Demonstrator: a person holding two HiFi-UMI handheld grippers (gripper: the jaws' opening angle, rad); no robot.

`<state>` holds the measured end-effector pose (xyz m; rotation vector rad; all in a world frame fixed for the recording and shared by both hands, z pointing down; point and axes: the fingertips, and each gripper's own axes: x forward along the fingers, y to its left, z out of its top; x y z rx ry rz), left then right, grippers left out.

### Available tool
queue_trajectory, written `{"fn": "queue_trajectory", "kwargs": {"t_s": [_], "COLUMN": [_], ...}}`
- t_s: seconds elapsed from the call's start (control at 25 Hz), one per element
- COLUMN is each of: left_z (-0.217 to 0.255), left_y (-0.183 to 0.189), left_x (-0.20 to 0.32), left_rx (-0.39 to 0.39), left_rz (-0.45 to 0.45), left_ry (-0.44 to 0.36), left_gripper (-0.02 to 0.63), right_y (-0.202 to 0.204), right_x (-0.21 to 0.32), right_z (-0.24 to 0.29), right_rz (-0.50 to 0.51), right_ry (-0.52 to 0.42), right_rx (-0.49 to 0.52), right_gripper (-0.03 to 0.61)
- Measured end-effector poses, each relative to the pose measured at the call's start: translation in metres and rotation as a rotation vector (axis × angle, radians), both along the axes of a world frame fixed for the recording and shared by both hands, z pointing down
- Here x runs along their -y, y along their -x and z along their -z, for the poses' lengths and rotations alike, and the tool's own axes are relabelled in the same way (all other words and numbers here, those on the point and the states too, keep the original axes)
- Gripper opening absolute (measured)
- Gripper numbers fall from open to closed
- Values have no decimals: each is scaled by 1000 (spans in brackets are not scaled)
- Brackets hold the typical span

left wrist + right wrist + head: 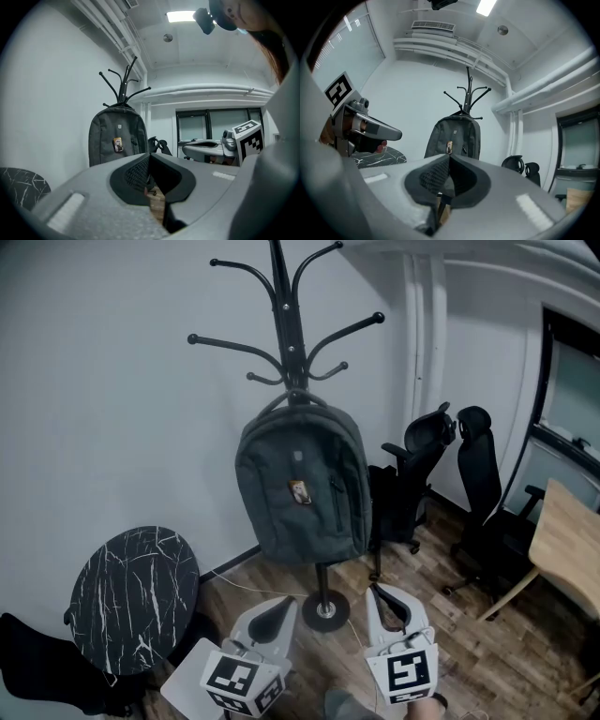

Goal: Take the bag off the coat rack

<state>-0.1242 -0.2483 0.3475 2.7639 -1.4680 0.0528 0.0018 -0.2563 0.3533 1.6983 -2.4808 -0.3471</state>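
Observation:
A dark grey backpack (302,486) with a small picture badge hangs by its top loop from a black coat rack (289,326) against the white wall. The same backpack (117,139) (455,138) shows ahead in both gripper views, well beyond the jaws. My left gripper (274,607) and right gripper (382,597) are low at the picture's bottom, in front of the rack's round base (325,608), apart from the bag. Both are shut with nothing between the jaws. In the left gripper view the right gripper (206,149) sits off to the right.
A round black marble-pattern table (134,598) stands to the left of the rack. Two black office chairs (417,474) stand at the right behind the bag, and a wooden desk (567,545) juts in from the right edge. A white cable lies on the wood floor.

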Motion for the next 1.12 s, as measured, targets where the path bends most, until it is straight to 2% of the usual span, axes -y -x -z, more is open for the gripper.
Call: {"fn": "queue_trajectory", "kwargs": {"t_s": [0.48,1.12], "left_z": [8,8], "left_y": [19,47], "left_x": [55,108], "left_rx": [1,-49], "left_rz": [85,155], "left_ry": [-30,-22], "left_gripper": [11,14], "right_y": [-7,-7], "right_x": [54,107], "right_z": [3,7], "right_rz": [-14,-3], "right_ry": [-11,-26], "right_rx": [-19,-26], "right_gripper": [3,3]}}
